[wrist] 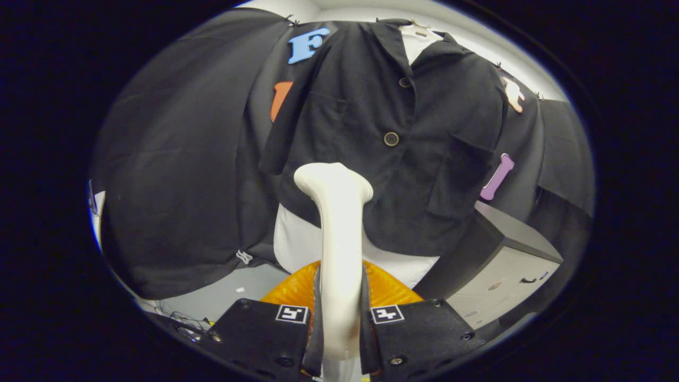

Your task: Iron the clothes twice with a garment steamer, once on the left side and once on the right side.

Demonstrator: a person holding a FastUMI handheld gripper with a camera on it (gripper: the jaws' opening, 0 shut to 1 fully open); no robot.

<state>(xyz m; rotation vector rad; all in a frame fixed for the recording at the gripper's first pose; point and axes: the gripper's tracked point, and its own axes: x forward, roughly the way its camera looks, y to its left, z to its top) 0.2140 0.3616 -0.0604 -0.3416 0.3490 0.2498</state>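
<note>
The tool (pixel 339 318) holds the steamer (pixel 339 249) by its handle, both fingers (pixel 314 323) pressing its sides; its long axis runs straight ahead, head pointing at the jacket (pixel 382 148), low on the front, under the lower button (pixel 391 139); a cabinet (pixel 498 265) stands beside.

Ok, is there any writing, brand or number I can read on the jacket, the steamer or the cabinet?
No readable text on the jacket or the steamer, which the gripper is shut on.
Square markers on the gripper: coded patterns, not words.
Small marks on the cabinet front: too small to read.
</note>
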